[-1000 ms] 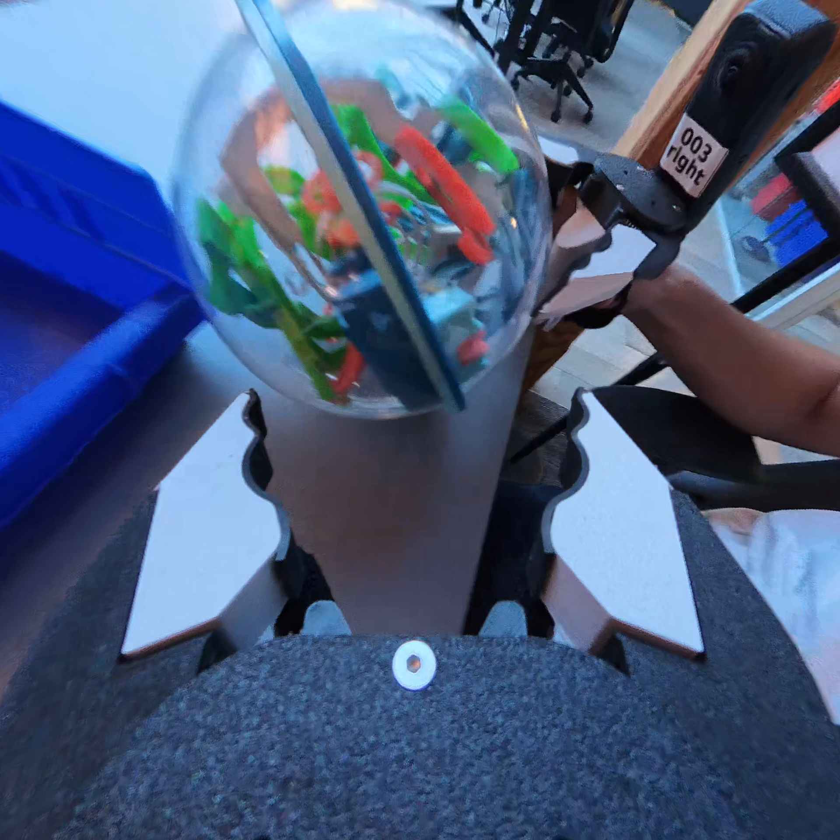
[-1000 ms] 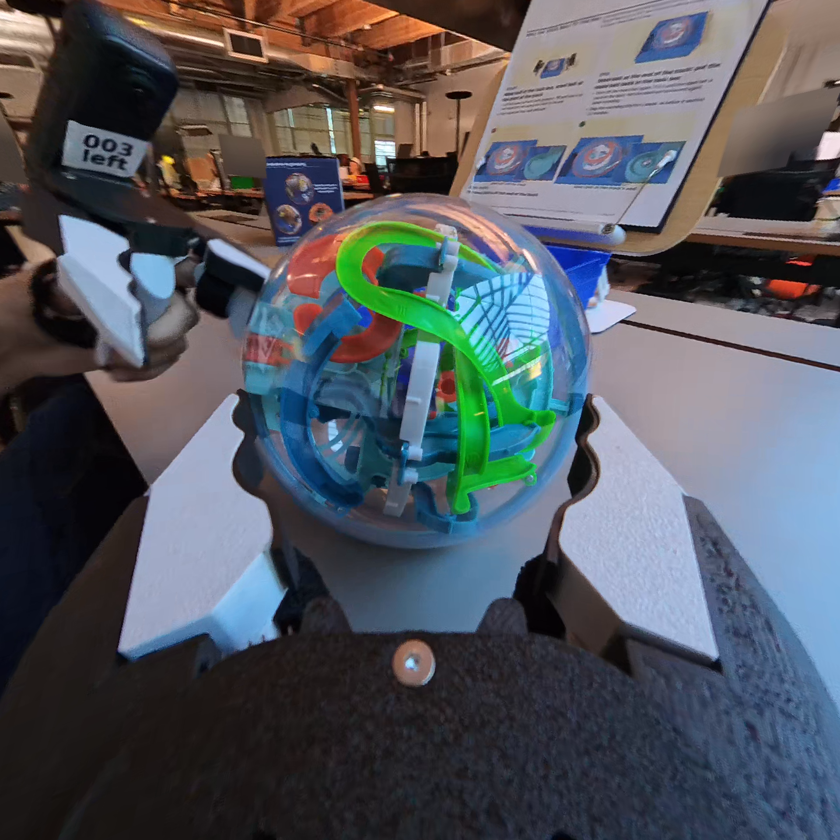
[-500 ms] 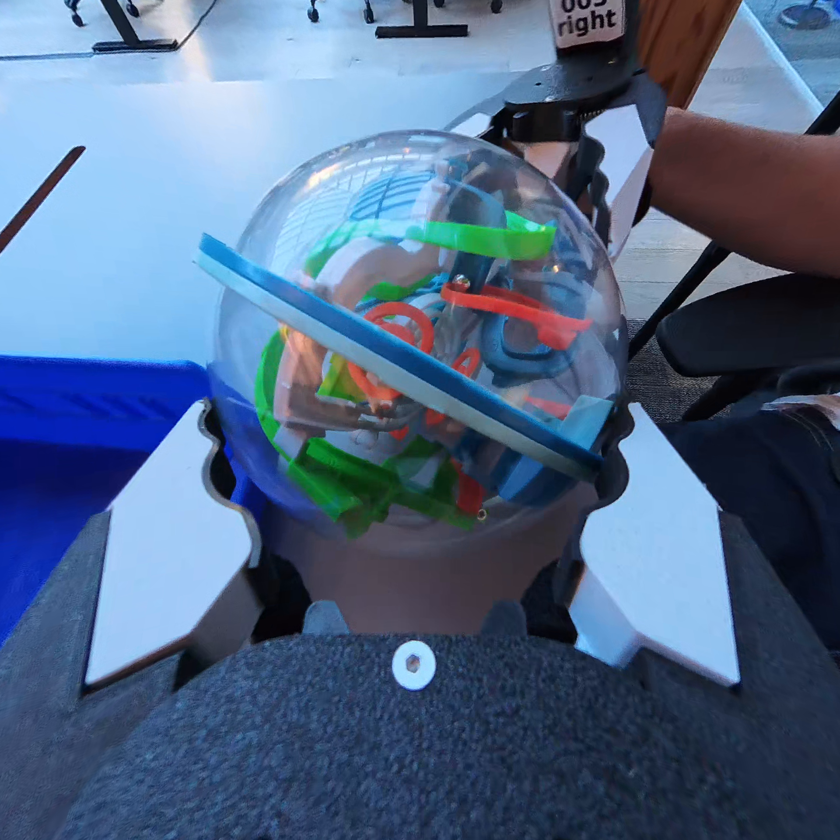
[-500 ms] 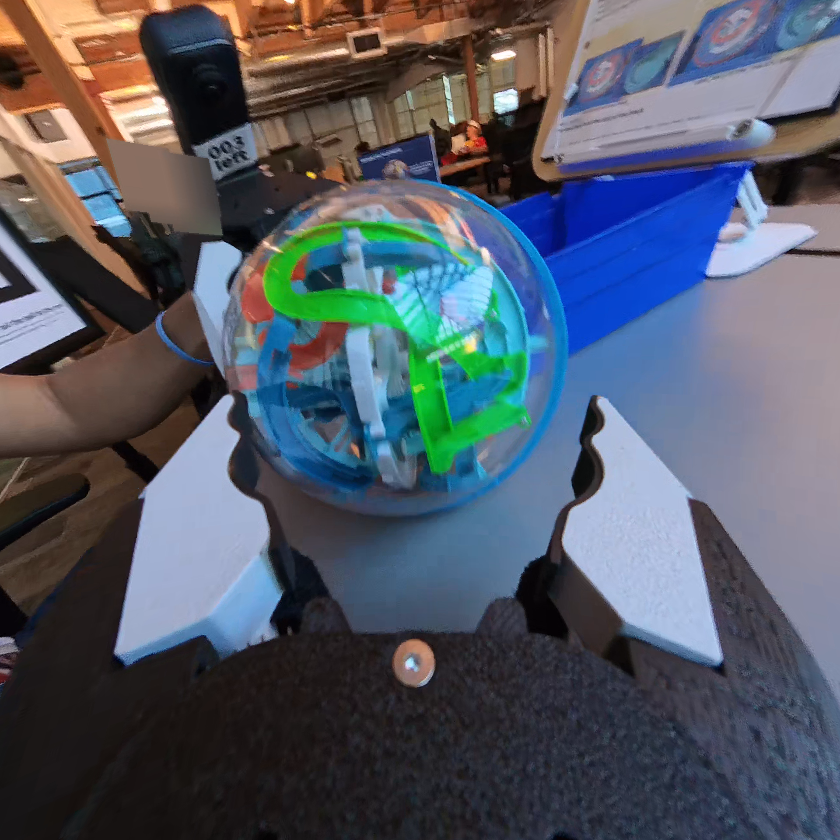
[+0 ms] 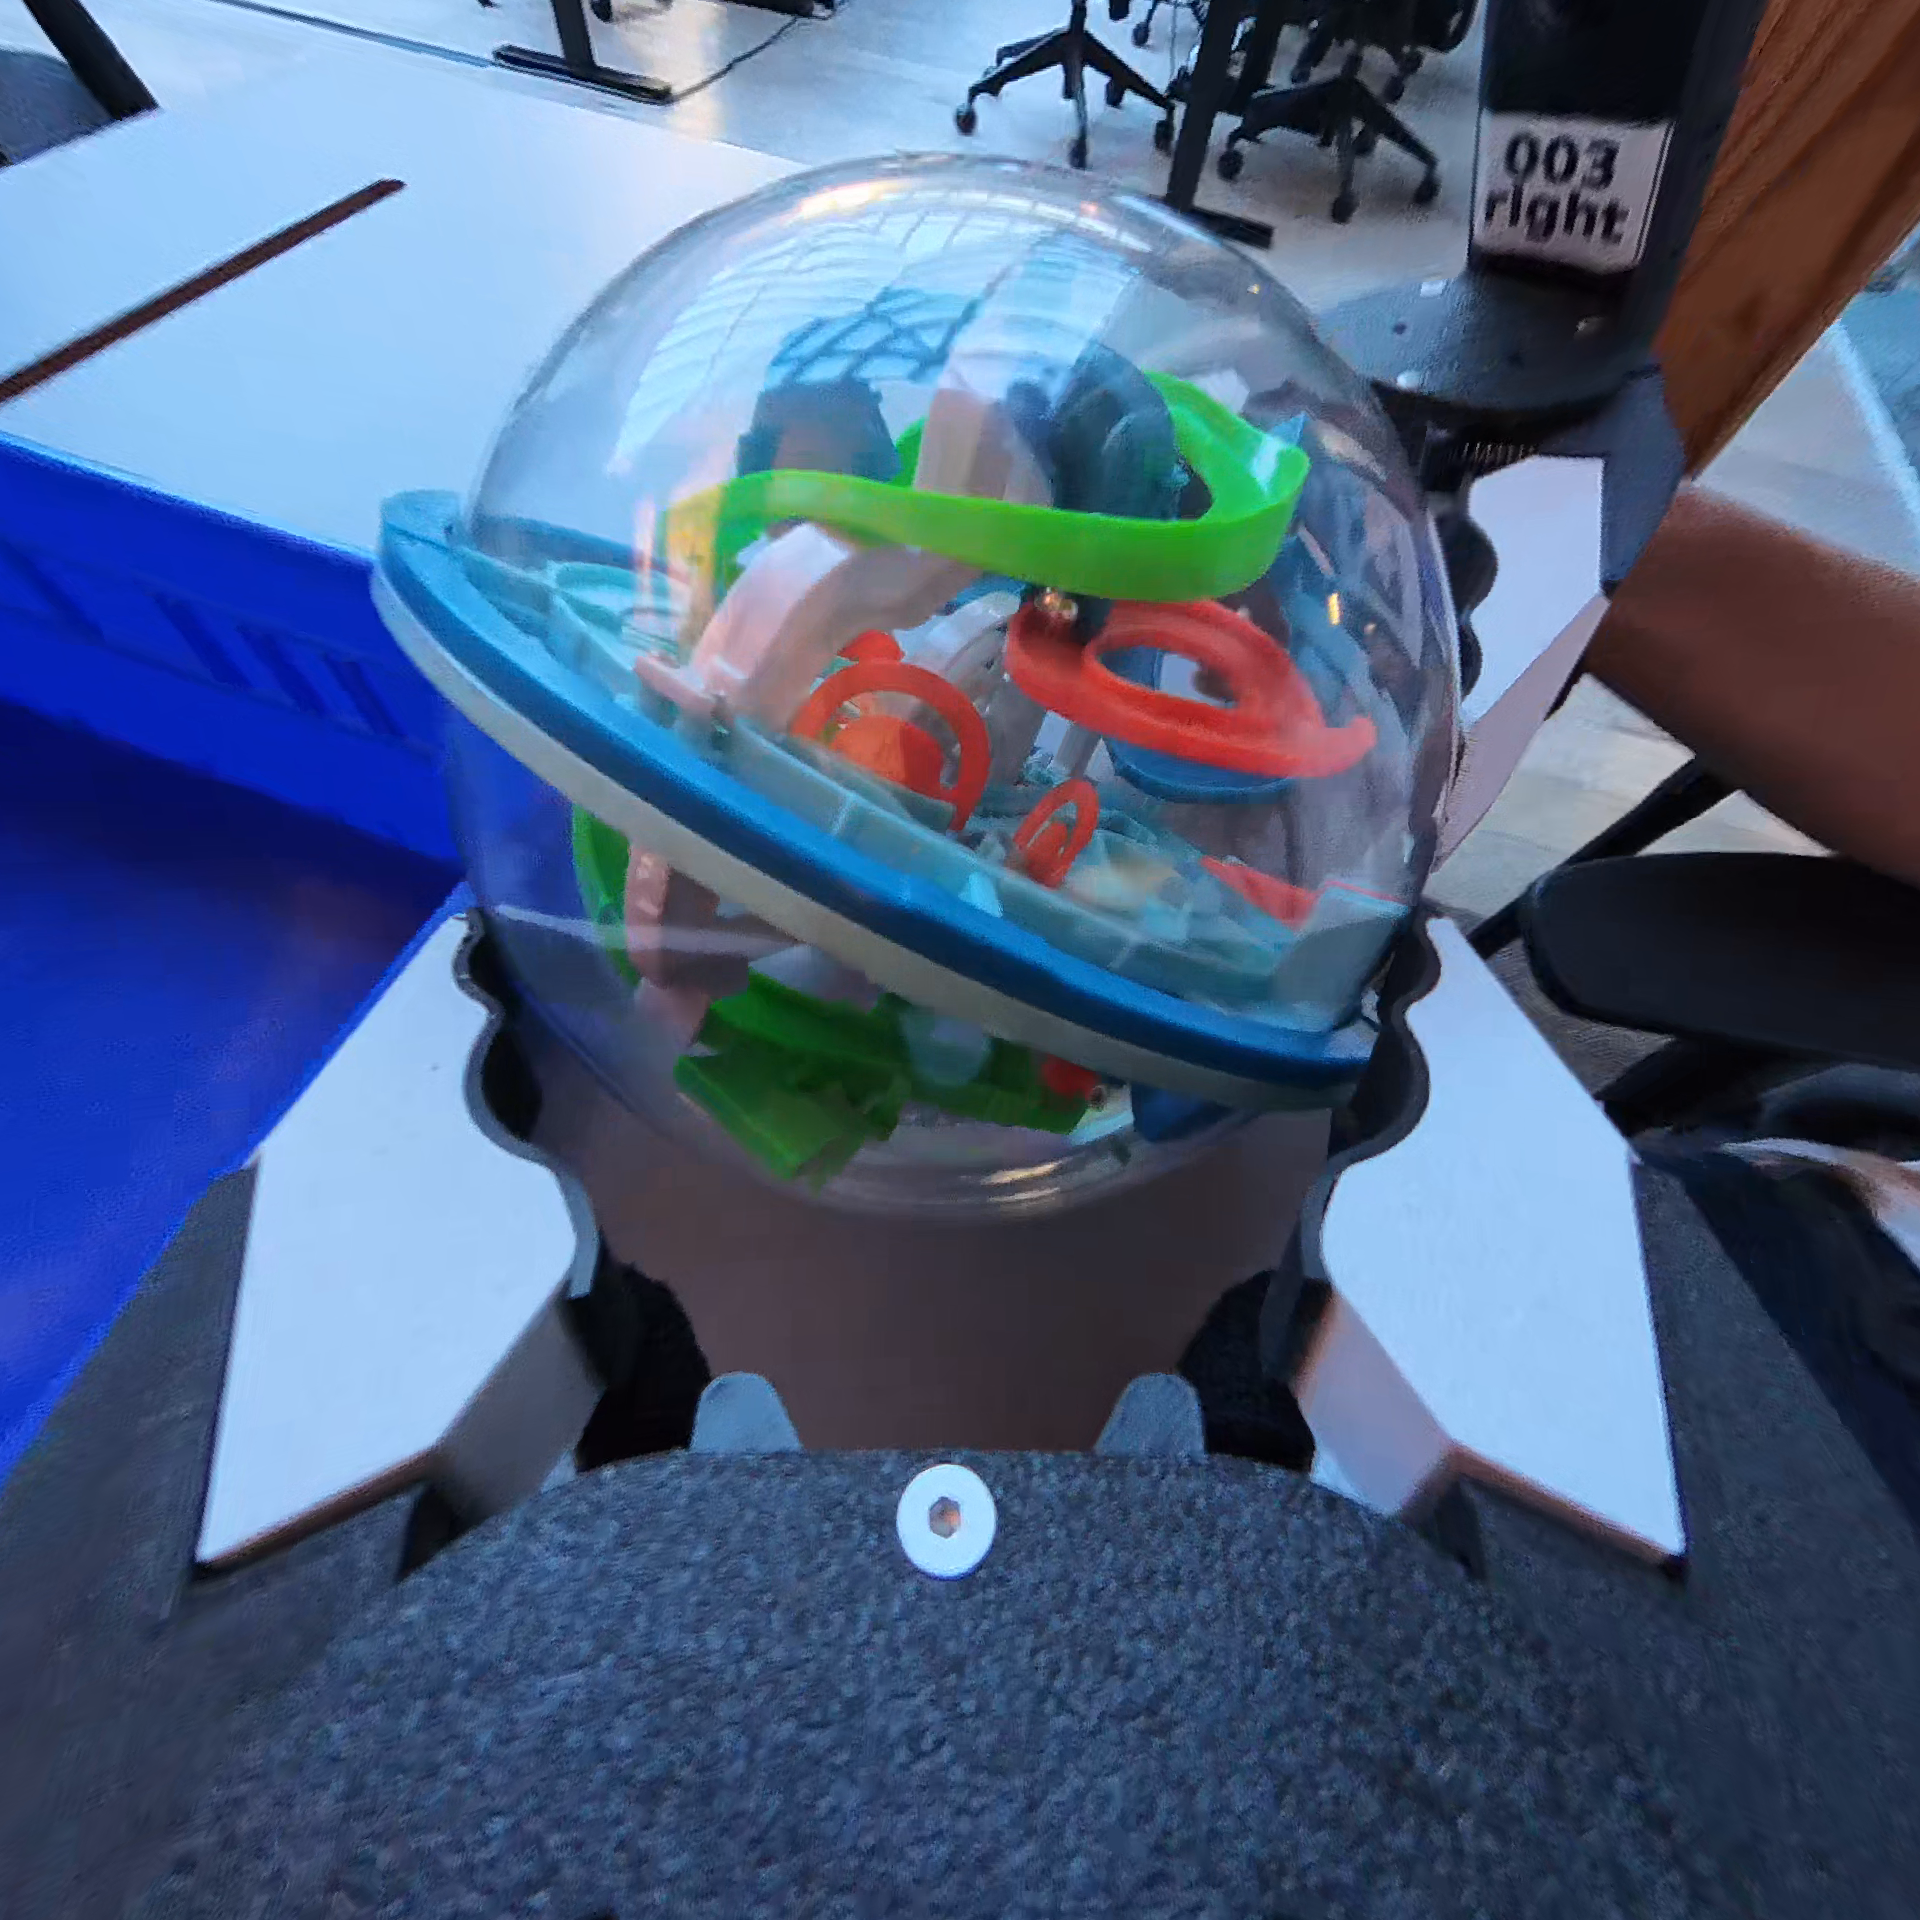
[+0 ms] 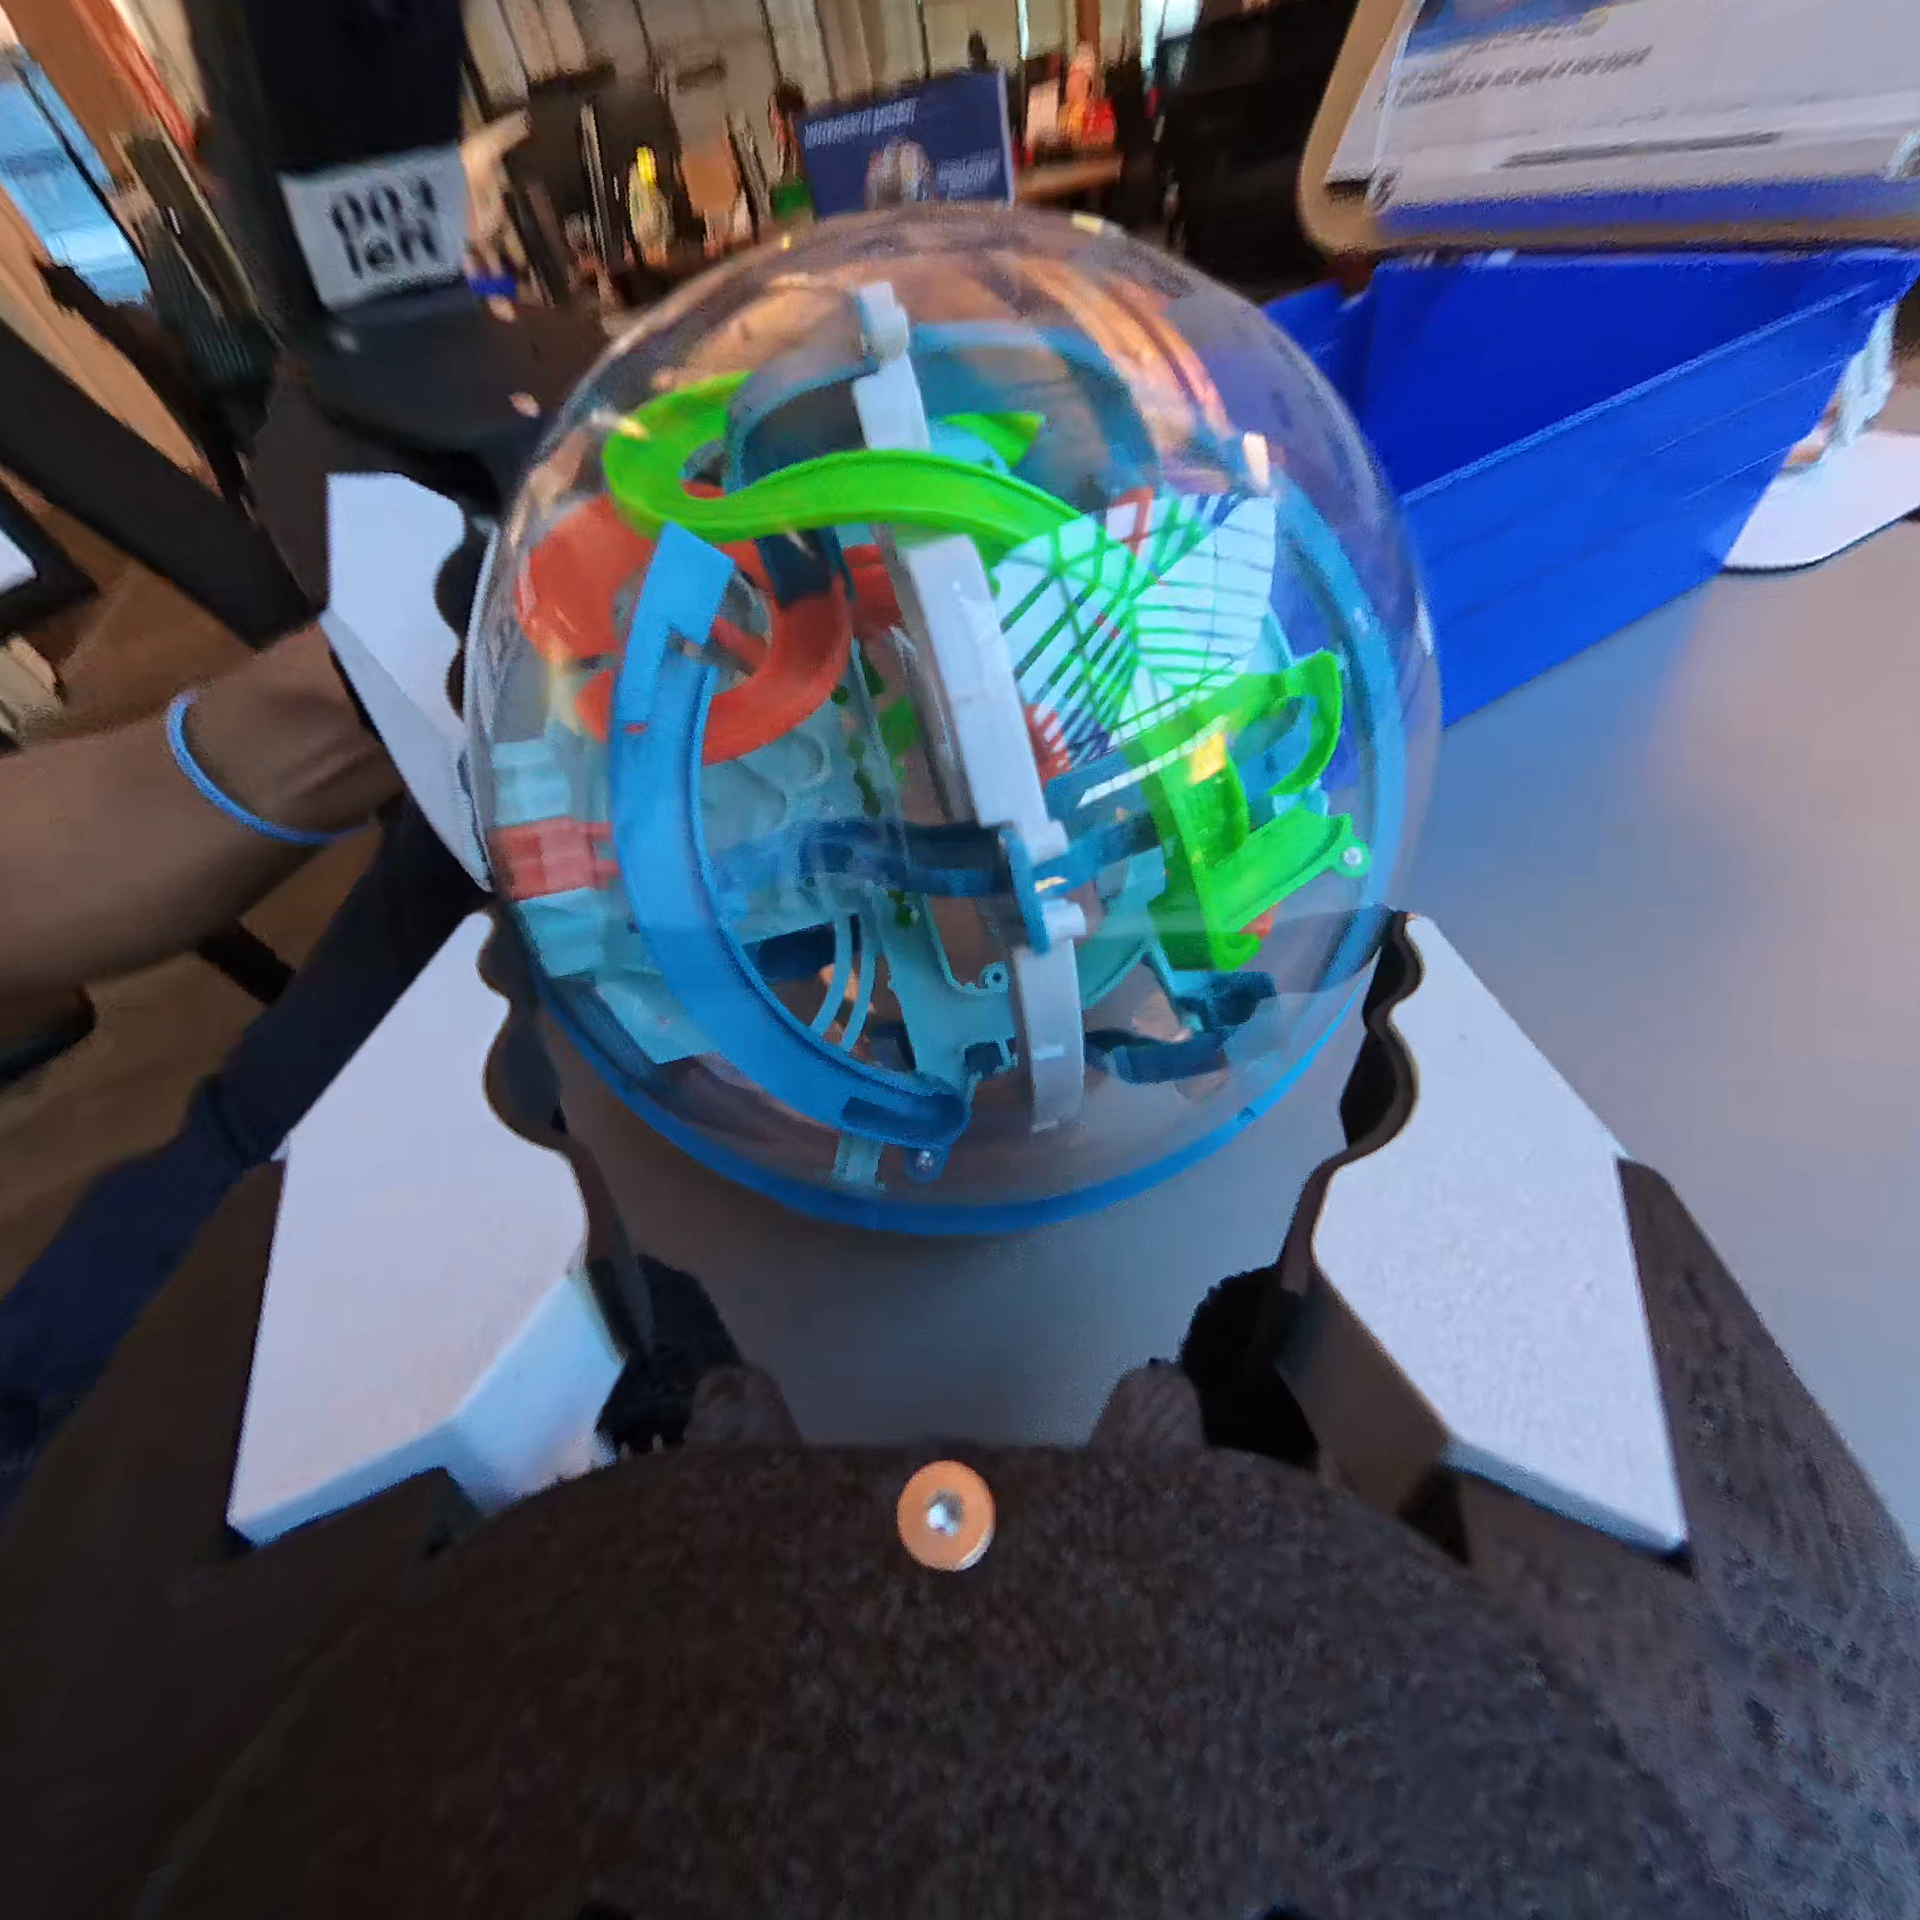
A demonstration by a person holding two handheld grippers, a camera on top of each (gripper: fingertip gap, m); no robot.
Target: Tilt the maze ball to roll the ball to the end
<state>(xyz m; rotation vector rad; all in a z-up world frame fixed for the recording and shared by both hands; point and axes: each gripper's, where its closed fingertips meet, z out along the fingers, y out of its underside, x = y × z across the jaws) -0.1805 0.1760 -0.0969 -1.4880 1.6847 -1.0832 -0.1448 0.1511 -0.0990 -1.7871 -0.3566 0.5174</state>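
Both tongs close on the maze ball (image 5: 935, 665) from opposite sides, each pair spread wide with its white fingers against the clear shell. Left tongs (image 5: 935, 997) grip the sphere low down, the right finger (image 5: 1475, 1226) touching the end of the blue equator rim and the left finger (image 5: 405, 1195) against the shell's lower curve. Right tongs (image 6: 940, 1008) hold the maze ball (image 6: 945, 717) the same way, their scalloped inner edges pressing the lower sides of the sphere. From the left wrist view the right tongs (image 5: 1538, 582) show behind the maze ball, with a labelled black body above them and a forearm (image 5: 1766, 665) beside it. From the right wrist view a finger of the left tongs (image 6: 400, 623) shows at the far left side of the maze ball, with a wrist wearing a blue band (image 6: 223, 779) next to it. Held this way, the maze ball hangs above the grey table (image 6: 1662, 831), its blue rim tilted down toward the right in the left wrist view. Inside lie green, orange, blue and white tracks; a small metal bead (image 5: 1060, 600) appears to sit where the green track meets the orange one, though blur makes that uncertain. Just beyond the maze ball a blue bin (image 5: 156, 831) stands on the table, and behind the bin a board with a printed sheet (image 6: 1621, 114) leans.
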